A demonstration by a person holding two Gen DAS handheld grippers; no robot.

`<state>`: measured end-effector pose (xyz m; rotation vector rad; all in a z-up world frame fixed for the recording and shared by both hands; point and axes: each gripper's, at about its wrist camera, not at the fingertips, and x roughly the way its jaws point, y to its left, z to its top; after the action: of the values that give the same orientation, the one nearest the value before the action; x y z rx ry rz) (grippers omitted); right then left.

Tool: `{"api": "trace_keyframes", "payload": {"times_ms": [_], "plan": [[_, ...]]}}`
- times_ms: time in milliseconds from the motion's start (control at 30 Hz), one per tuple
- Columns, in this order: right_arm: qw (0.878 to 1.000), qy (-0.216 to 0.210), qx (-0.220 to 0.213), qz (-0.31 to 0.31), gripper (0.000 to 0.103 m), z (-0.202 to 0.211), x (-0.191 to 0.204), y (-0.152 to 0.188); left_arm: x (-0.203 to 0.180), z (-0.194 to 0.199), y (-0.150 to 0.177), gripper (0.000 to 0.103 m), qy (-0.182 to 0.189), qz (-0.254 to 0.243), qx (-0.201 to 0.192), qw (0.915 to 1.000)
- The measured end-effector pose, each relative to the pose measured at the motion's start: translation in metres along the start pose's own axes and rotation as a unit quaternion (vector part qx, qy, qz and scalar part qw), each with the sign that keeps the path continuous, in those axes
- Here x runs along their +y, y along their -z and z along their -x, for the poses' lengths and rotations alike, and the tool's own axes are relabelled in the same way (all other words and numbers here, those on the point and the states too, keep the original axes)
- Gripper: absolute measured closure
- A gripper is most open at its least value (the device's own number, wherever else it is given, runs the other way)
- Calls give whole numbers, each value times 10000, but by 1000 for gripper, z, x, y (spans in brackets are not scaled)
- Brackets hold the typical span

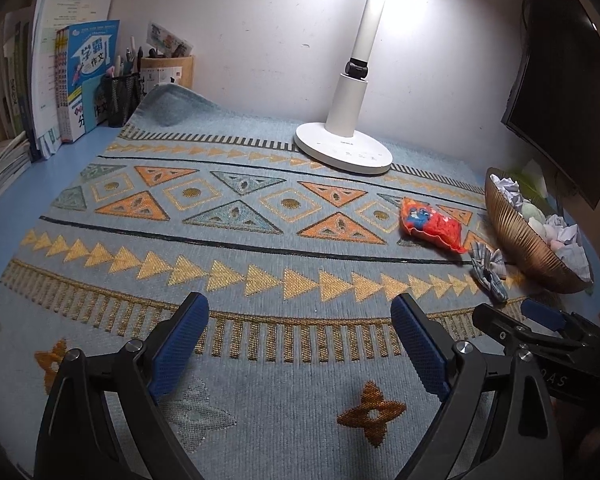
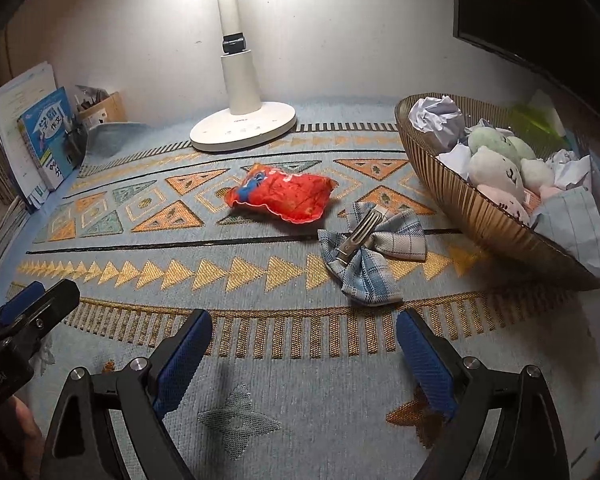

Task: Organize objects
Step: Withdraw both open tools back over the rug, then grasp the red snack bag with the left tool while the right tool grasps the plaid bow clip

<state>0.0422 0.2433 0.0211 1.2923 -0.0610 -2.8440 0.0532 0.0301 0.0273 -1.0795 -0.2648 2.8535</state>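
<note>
Across the lower edge of both wrist views my left gripper and right gripper stand wide and empty above the patterned mat. At mid-frame lies the red packet, just right of it the plaid bow clip, beside the ribbed bowl. I judge the slack packet could slide from my pads, the flat bow could drag the mat up, and a wide reach could knock the full bowl.

Light: desk lamp overhead, glare at top | corners dark | edges bowed by fisheye | focus sharp
</note>
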Motion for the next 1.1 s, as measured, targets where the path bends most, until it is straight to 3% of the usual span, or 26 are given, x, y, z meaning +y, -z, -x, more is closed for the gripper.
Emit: {"api": "trace_keyframes", "payload": {"times_ms": [167, 300, 400, 533, 600, 733, 933, 1100], "plan": [[9998, 31, -99, -149, 10, 4, -6, 0, 4, 0, -1, 11, 21, 105, -3, 9999], [9965, 301, -266, -737, 10, 8, -28, -2, 6, -1, -2, 11, 50, 176, 10, 9998], [9913, 212, -118, -1294, 10, 2, -51, -4, 2, -3, -3, 11, 82, 72, 115, 9999], [9797, -420, -63, -1961, 10, -4, -80, -3, -11, -24, -16, 11, 743, 60, 726, 9946], [9771, -448, -124, -2077, 10, -1, -85, -2, -24, -37, -31, 11, 1078, 77, 901, 9900], [9787, -421, -63, -2008, 10, -3, -80, -4, -66, -67, -63, 11, 1046, -513, 770, 9902], [9876, -25, 251, -1551, 10, -18, -62, -20, -112, -111, -82, 11, 860, -710, 754, 9909], [9938, 39, 353, -1054, 15, -31, -40, -32, -131, -136, -85, 11, 1033, -955, 1079, 9842]]}}
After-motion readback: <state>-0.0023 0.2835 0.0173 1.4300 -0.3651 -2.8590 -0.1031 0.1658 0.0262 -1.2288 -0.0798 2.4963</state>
